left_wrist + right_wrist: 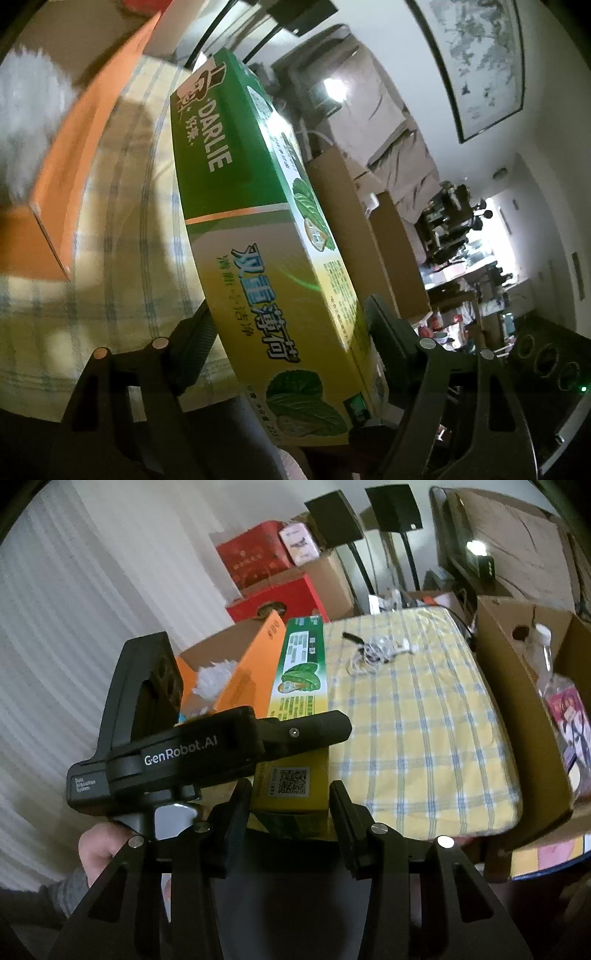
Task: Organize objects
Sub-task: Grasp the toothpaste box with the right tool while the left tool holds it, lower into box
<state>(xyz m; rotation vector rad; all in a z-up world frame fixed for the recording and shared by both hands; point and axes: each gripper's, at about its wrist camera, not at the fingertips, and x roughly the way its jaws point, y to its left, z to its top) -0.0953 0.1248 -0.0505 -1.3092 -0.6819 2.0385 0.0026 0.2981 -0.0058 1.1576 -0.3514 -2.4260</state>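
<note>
A long green and yellow Darlie toothpaste box (258, 229) fills the left wrist view. My left gripper (288, 332) is shut on its near end and holds it tilted above the yellow checked cloth (122, 229). In the right wrist view the same toothpaste box (301, 686) lies lengthwise, with the left gripper's black body (192, 753) clamped across it. My right gripper (290, 808) is open, its fingers on either side of the box's near end, not pressing it. An orange box (251, 668) with white stuffing stands just left of the toothpaste box.
A tangle of white earphones and a black item (373, 648) lies on the checked cloth (424, 720). An open cardboard box (524, 686) with a bottle stands at the right. Red boxes (280, 594) and speakers stand behind. The orange box (85, 147) is at the left.
</note>
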